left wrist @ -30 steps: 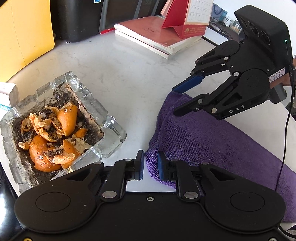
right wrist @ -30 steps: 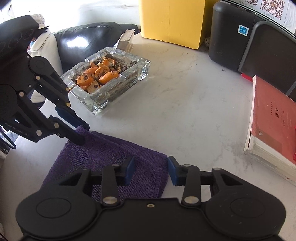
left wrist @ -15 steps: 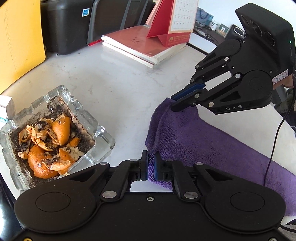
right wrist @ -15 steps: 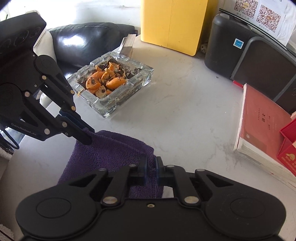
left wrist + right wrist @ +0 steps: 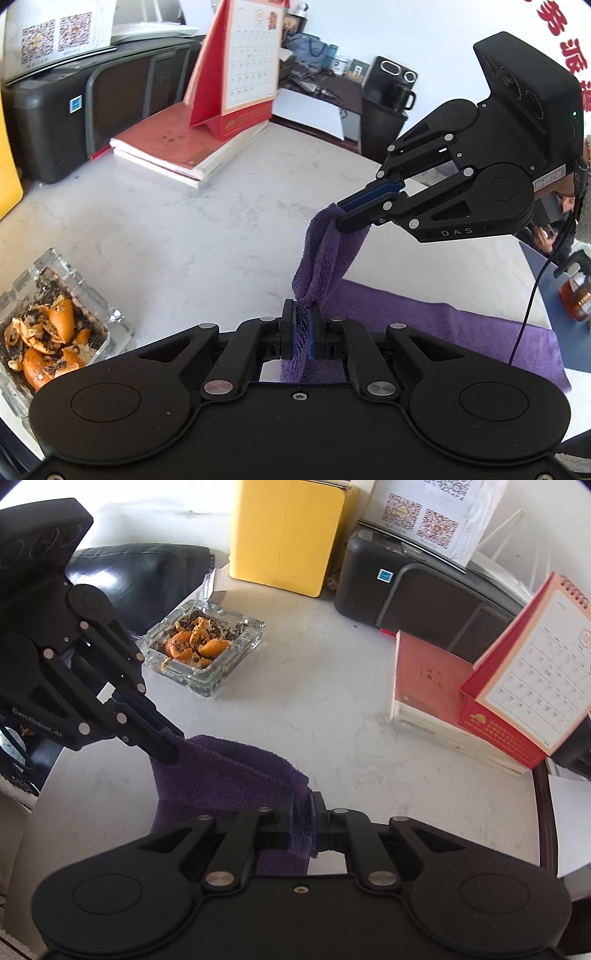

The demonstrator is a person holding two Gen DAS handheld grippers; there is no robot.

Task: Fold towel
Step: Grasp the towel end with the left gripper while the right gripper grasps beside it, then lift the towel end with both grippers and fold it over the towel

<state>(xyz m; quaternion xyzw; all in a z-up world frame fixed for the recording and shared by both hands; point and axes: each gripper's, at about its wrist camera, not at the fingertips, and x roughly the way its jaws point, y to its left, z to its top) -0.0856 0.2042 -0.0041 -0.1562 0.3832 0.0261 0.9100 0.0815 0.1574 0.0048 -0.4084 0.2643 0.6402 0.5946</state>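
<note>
A purple towel lies across the white marble table, its near short edge lifted off the surface. At the bottom of the left wrist view, my left gripper is shut on one corner of that edge. My right gripper is higher and to the right, shut on the other corner, and the cloth sags between the two. In the right wrist view the right gripper pinches the towel, and the left gripper holds its corner at the left.
A glass ashtray full of orange peel sits left of the towel. Red books with a desk calendar lie at the back, beside a black printer and a yellow box. A bottle stands far right.
Both grippers went from open to shut on the towel's near corners, then lifted that edge up off the table. The right gripper rose higher.
</note>
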